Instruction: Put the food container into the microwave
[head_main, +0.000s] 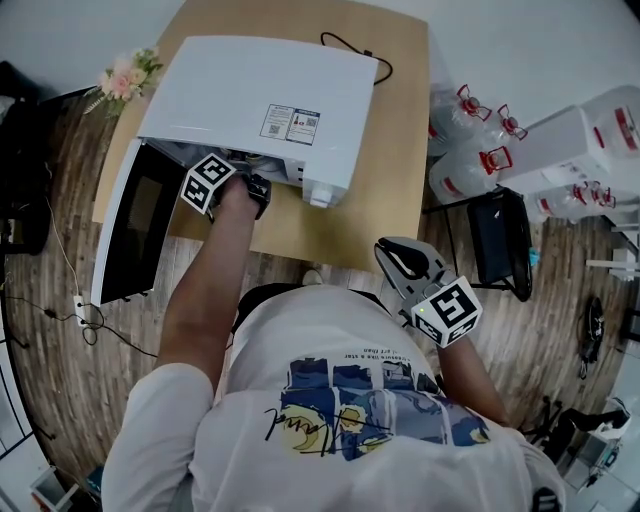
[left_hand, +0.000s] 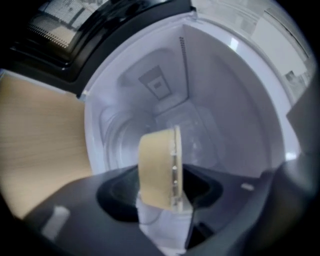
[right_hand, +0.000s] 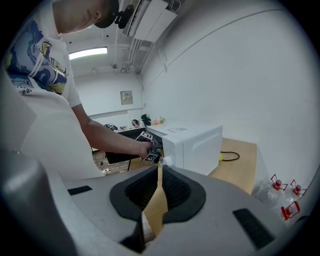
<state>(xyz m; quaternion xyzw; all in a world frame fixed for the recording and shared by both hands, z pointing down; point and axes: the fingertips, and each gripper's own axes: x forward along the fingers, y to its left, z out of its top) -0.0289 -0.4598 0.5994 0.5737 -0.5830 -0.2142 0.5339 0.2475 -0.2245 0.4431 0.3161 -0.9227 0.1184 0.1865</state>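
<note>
Left arm: we stretch it forward, the left gripper (head_main: 251, 190) at the open microwave's (head_main: 262, 100) mouth.
Left jaws: pinching the food container (left_hand: 156, 167) before the cavity.
Right gripper (head_main: 404, 262): drawn back beside our torso, jaws pressed together.

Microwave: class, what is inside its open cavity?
The left gripper holding a clear food container by its rim. Jaws and container hide part of the cavity behind them.

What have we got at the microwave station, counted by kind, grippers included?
Microwave: 1
Food container: 1
Grippers: 2 (left gripper shut on the container at the open cavity, right gripper shut and empty)
Wooden table: 1
Flower bunch: 1
Total: 6
</note>
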